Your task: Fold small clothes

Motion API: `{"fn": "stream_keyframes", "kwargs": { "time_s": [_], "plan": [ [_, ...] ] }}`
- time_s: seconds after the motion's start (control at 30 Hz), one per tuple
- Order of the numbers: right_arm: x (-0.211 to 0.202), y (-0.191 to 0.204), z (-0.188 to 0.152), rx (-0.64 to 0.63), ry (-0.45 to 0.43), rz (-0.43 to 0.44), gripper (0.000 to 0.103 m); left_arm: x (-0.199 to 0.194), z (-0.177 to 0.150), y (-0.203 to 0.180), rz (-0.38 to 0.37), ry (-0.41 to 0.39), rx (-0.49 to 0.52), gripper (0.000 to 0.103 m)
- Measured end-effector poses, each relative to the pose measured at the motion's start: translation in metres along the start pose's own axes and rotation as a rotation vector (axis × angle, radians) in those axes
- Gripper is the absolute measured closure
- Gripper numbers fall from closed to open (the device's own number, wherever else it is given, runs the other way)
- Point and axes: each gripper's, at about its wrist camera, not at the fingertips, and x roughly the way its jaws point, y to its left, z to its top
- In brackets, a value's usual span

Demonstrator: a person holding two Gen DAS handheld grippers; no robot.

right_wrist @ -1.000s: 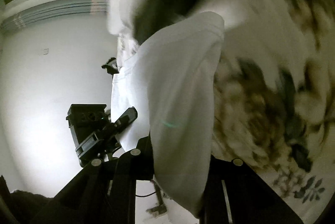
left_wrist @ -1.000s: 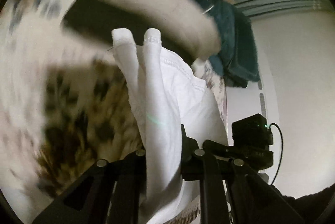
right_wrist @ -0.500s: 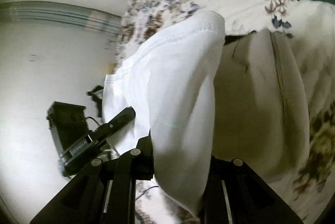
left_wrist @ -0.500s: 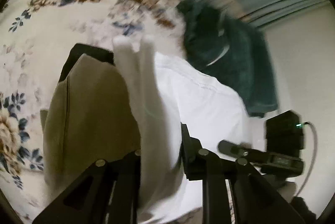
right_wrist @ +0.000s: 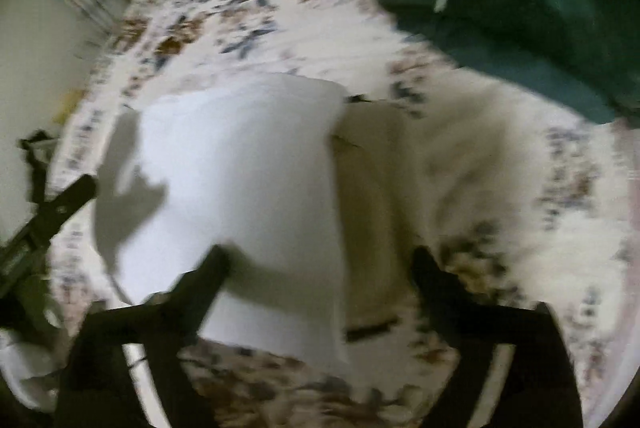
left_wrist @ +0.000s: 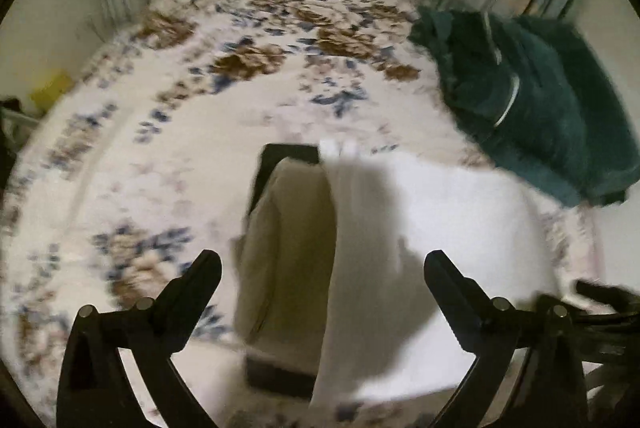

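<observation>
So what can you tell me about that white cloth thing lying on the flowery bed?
The white cloth garment looks like soft, thin cotton, plain and unprinted. It lies flat on the floral bedspread, beside and partly over a beige folded garment. Two narrow white tabs, perhaps straps, stick out at its far corner. Both grippers' jaws are spread and clear of it; their shadows fall across it. A dark green garment lies apart, farther back. Blur hides the seams.

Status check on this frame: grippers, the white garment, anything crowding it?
Left gripper open, right gripper open, neither holding cloth. White garment lies on the floral bedspread, overlapping the beige folded piece. Dark green garment heaped beyond, apart.
</observation>
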Motion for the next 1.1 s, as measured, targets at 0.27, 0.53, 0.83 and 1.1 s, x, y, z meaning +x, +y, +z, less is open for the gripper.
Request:
{"fn": "stream_keyframes", "kwargs": {
  "time_s": [0.27,0.53,0.83,1.1],
  "plan": [
    [-0.066,-0.003,-0.05,-0.016,-0.078,-0.202,0.0,-0.069,-0.045,-0.024,0.079,-0.026,0.024,0.0],
    [-0.193,-0.003,-0.104,0.002,-0.218,-0.241,0.0,-0.181,-0.07,-0.033,0.083,-0.114,0.014,0.0],
    [-0.356,0.015,-0.192,-0.016,-0.397,-0.25,0.0,-0.316,-0.108,-0.044,0.071,-0.249,0.028,0.0],
    [-0.468,0.029,-0.27,-0.048,-0.534,-0.224,0.0,-0.413,-0.146,-0.048,0.072,-0.362,0.024,0.0]
  ]
}}
